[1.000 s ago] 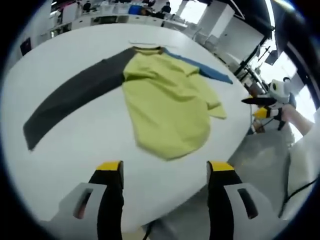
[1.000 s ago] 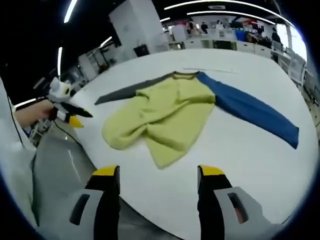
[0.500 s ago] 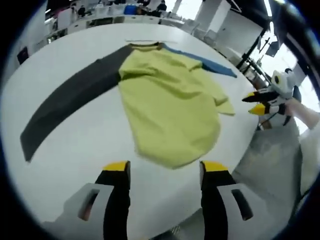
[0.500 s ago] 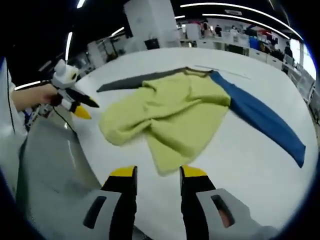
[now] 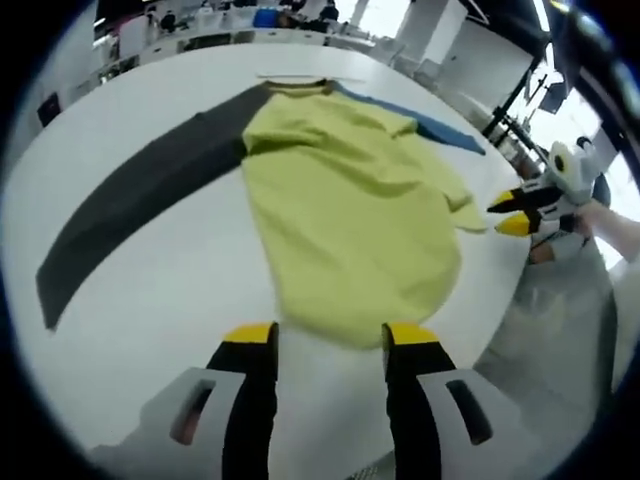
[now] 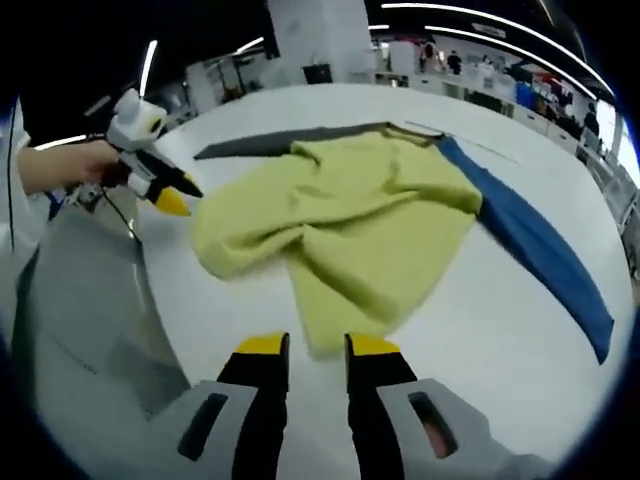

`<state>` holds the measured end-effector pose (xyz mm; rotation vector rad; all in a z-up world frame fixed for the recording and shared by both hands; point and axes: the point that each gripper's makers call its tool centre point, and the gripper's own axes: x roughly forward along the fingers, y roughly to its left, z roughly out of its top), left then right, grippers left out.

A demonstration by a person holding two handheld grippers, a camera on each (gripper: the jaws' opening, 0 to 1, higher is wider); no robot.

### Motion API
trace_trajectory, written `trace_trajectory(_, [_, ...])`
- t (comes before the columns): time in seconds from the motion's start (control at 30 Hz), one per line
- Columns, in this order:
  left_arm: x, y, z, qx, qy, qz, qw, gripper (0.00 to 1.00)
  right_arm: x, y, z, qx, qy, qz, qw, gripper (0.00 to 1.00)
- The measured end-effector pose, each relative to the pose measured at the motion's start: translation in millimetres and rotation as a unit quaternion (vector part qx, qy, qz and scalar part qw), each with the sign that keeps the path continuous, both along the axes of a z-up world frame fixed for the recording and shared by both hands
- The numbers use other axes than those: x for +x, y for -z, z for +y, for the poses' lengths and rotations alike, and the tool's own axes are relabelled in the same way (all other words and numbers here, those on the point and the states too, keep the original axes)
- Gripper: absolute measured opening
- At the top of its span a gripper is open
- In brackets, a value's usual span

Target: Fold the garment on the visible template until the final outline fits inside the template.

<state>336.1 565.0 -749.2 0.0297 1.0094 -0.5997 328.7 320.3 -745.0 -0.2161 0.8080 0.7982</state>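
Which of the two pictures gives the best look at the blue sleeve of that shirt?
The right gripper view: the blue sleeve lies spread along the white table, visible from shoulder to cuff. In the left gripper view the same sleeve is a thin strip peeking out behind the yellow-green body.

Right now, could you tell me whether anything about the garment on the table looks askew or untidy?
Yes: the yellow-green body is rumpled, its hem bunched into folds rather than flat, while the dark sleeve and blue sleeve lie spread.
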Motion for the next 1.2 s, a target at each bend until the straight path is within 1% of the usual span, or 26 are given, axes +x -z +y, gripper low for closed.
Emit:
trace_trajectory(0.1, [-0.1, 3.7, -1, 0.007, 0.007, 0.004, 0.9999, 0.36, 0, 5.0, 3, -0.005, -0.007, 0.004, 1.0, 0.2])
trace_trajectory(0.23, [-0.2, 7.2, -2, 0.016, 0.014, 0.005, 0.9998, 0.32, -1, 11.6, 3, -0.028, -0.025, -0.002, 0.9993, 0.2])
trace_trajectory(0.27, [1.3, 7.2, -2, 0.019, 0.015, -0.001, 0.9997, 0.3, -1, 13.2, 2, -0.032, -0.027, -0.003, 0.9991, 0.21])
trace_trajectory(0.33, [1.4, 8.1, -2, 0.026, 0.018, -0.002, 0.9995, 0.27, -2, 16.3, 2, -0.043, -0.033, -0.007, 0.9985, 0.21])
trace_trajectory(0.43, [3.0, 9.3, -4, 0.031, 0.021, -0.004, 0.9993, 0.24, 1, 17.7, 0, -0.06, -0.037, -0.028, 0.9971, 0.18])
trace_trajectory(0.53, [3.2, 10.2, -7, 0.035, 0.028, -0.007, 0.999, 0.19, 5, 18.6, -4, -0.082, -0.044, -0.051, 0.9944, 0.12])
trace_trajectory(0.57, [3.7, 10.0, -8, 0.038, 0.031, -0.01, 0.9987, 0.18, 5, 18.9, -3, -0.086, -0.052, -0.055, 0.9934, 0.12])
trace_trajectory(0.7, [3.5, 9.8, -9, 0.035, 0.032, -0.007, 0.9989, 0.12, 5, 19.4, -2, -0.098, -0.063, -0.063, 0.9912, 0.11])
trace_trajectory(0.83, [3.5, 8.6, -11, 0.033, 0.036, -0.008, 0.9988, 0.02, 9, 19.3, -5, -0.086, -0.036, -0.054, 0.9942, 0.08])
trace_trajectory(0.93, [4.9, 7.7, -10, 0.034, 0.036, -0.008, 0.9987, 0.0, 10, 17.6, -6, -0.065, -0.017, -0.04, 0.997, 0.06])
trace_trajectory(1.03, [6.7, 4.2, -10, 0.032, 0.035, -0.01, 0.9988, 0.0, 9, 14.8, -6, -0.061, -0.02, -0.036, 0.9973, 0.02])
trace_trajectory(1.07, [7.1, 2.1, -11, 0.029, 0.034, -0.01, 0.999, 0.0, 8, 11.2, -7, -0.068, -0.023, -0.036, 0.9968, 0.02])
trace_trajectory(1.2, [11.1, -13.4, -11, 0.015, 0.026, -0.01, 0.9995, 0.0, 11, -1.4, -12, -0.069, -0.029, -0.046, 0.9961, 0.02])
